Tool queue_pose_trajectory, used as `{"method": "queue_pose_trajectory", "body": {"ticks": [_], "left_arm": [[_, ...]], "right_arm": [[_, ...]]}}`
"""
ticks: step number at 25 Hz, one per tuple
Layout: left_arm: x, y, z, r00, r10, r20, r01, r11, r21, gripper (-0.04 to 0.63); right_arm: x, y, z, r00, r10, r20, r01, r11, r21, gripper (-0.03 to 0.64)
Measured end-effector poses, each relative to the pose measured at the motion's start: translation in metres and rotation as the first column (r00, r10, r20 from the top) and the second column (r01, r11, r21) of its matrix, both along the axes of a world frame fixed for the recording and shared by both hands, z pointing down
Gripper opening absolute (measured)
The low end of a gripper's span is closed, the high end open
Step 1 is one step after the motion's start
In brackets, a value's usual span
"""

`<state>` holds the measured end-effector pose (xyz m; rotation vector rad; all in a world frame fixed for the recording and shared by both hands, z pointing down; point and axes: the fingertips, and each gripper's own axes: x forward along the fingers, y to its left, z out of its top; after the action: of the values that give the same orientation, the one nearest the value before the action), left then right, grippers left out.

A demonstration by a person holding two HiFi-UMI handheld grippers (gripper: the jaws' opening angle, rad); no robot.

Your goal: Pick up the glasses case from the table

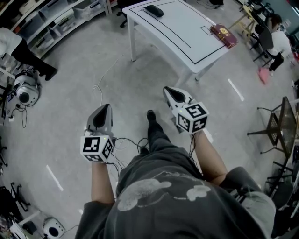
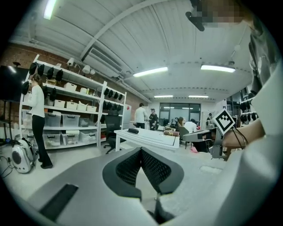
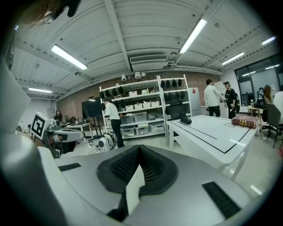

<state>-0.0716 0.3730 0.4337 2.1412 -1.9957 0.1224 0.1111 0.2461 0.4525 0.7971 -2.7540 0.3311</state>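
The glasses case (image 1: 154, 10) is a dark oval lying near the far corner of the white table (image 1: 187, 37), well ahead of both grippers. It shows small in the left gripper view (image 2: 133, 130) and in the right gripper view (image 3: 186, 120). My left gripper (image 1: 103, 108) hangs over the bare floor, jaws shut with nothing between them (image 2: 141, 150). To its right and slightly further forward, my right gripper (image 1: 168, 89) is near the table's front corner. Its pads meet at the tip and hold nothing (image 3: 139, 148).
A dark red book (image 1: 224, 35) lies at the table's right end. Shelving with bins (image 1: 51, 23) runs along the left, where a person (image 1: 23, 53) stands beside a round white machine (image 1: 25, 91). Cables (image 1: 126, 142) trail at my feet. A dark metal rack (image 1: 280, 126) is right.
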Motion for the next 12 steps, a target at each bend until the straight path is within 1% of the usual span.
{"method": "queue_pose_trajectory", "body": {"ticks": [2,7,12], "left_arm": [[-0.009,-0.008,0.001,1.0,-0.013,0.0,0.013,1.0,-0.004,0.002],[-0.042,-0.037,0.0,0.999,-0.045,-0.005,0.045,0.999,-0.003,0.002],[-0.07,-0.098,0.003,0.998,-0.056,-0.02,0.055,0.998,-0.026,0.002]], "right_arm": [[-0.004,-0.009,0.004,1.0,0.003,0.002,-0.003,1.0,-0.012,-0.002],[-0.019,-0.046,0.009,0.998,0.027,0.049,-0.023,0.998,-0.062,-0.002],[-0.035,-0.117,0.013,0.997,0.059,0.048,-0.055,0.996,-0.072,-0.001]]}}
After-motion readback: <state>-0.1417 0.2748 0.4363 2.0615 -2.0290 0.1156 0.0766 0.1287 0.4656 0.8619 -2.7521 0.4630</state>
